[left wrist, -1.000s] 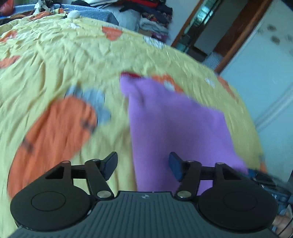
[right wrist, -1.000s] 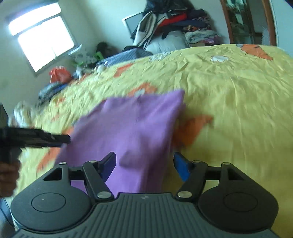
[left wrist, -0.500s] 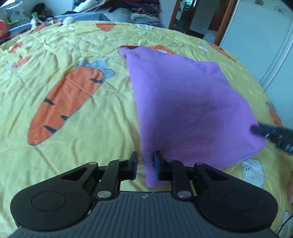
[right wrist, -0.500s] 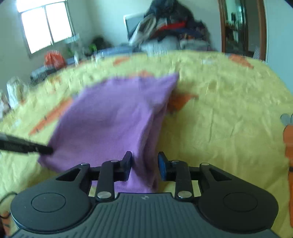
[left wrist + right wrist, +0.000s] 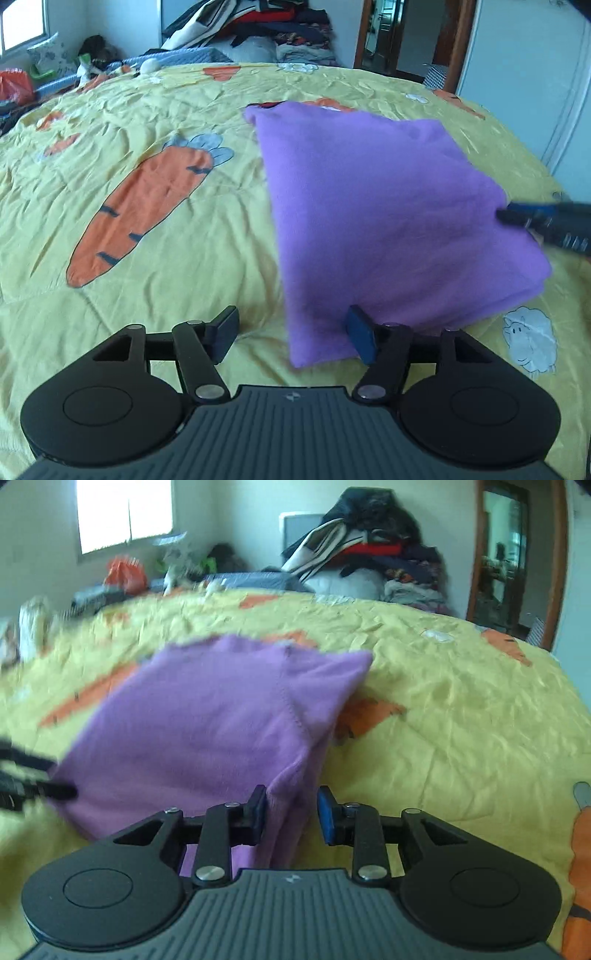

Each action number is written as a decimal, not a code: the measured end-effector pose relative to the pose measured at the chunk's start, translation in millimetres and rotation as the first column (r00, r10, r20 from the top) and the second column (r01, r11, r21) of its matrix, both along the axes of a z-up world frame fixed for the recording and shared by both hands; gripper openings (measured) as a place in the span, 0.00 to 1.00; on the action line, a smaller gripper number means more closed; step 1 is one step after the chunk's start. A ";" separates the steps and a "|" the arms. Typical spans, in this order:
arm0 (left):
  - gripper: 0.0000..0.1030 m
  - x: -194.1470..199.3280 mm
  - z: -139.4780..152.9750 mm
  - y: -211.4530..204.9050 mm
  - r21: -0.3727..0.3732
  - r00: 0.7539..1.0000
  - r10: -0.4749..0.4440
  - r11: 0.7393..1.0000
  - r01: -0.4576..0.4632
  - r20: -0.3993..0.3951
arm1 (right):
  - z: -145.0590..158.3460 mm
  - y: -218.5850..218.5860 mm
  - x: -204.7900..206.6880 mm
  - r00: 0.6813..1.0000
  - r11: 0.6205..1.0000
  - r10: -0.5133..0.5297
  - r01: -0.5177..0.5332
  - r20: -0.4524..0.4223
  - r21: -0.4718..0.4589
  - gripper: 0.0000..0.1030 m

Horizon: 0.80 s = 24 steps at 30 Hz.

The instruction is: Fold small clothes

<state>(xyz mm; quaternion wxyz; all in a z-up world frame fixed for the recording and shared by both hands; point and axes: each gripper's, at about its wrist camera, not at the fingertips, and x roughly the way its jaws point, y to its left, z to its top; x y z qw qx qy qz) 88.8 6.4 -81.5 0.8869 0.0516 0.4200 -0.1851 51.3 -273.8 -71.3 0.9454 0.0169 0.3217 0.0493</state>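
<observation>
While a purple garment point(image 5: 388, 206) lies on the carrot-print bedspread point(image 5: 147, 258), the left hand-held gripper point(image 5: 291, 336) gapes, the right point(image 5: 290, 812) loosely straddling its edge.

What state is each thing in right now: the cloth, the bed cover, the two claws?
purple garment: folded, lying on the bed, a near corner between each gripper's jaws.
left gripper: open, jaws just opened, not gripping.
right gripper: jaws just narrowed around the garment's edge, gap left at one pad.
yellow carrot-print bed cover: spread out, wrinkled.
</observation>
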 end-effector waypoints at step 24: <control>0.72 0.2 -3.9 5.0 -0.029 1.000 0.024 0.999 -0.025 -0.010 | 18.9 32.9 76.5 0.999 0.999 0.036 -0.034 -0.033 0.040 0.52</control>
